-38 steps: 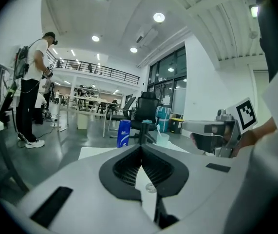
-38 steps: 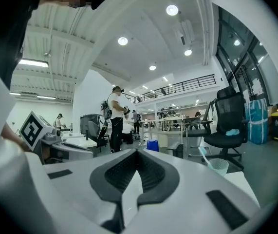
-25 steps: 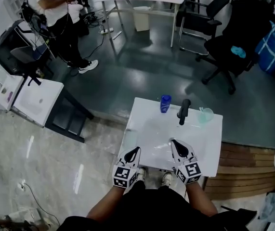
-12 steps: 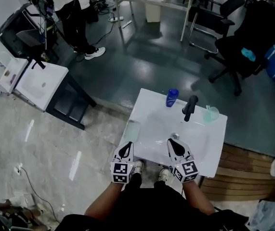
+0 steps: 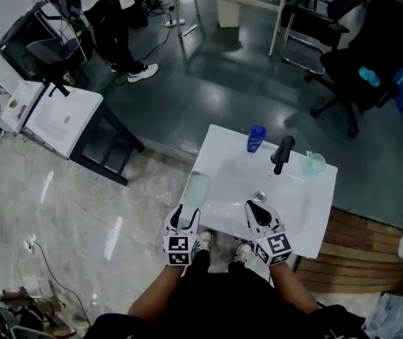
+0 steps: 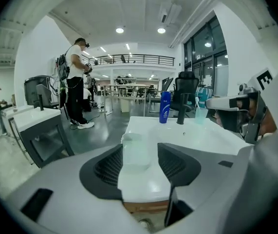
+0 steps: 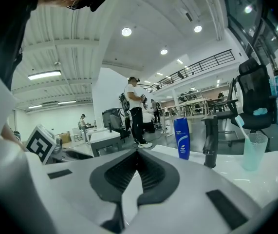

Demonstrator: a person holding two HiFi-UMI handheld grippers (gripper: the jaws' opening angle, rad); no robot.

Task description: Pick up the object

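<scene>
A white washbasin (image 5: 313, 221) stands in front of me. A pale green translucent block (image 5: 195, 188) lies on its left rim. My left gripper (image 5: 185, 212) hovers just short of the block's near end; its jaws are opening. In the left gripper view the block (image 6: 135, 143) shows in the gap of the left gripper (image 6: 140, 155), and the pads do not touch it. My right gripper (image 5: 253, 207) is shut and empty over the basin's front edge, near the drain (image 5: 259, 196). In its own view the right gripper (image 7: 138, 154) has both jaws together.
A blue bottle (image 5: 256, 138), a black faucet (image 5: 281, 154) and a clear cup (image 5: 315, 162) with a toothbrush stand along the basin's far edge. A second washbasin stand (image 5: 63, 119) is at the left. A person (image 5: 109, 13) stands far back left. Black office chairs (image 5: 370, 55) are at the right.
The left jaws have parted from shut. Both grippers have stayed at the basin's front edge while the head view has drifted.
</scene>
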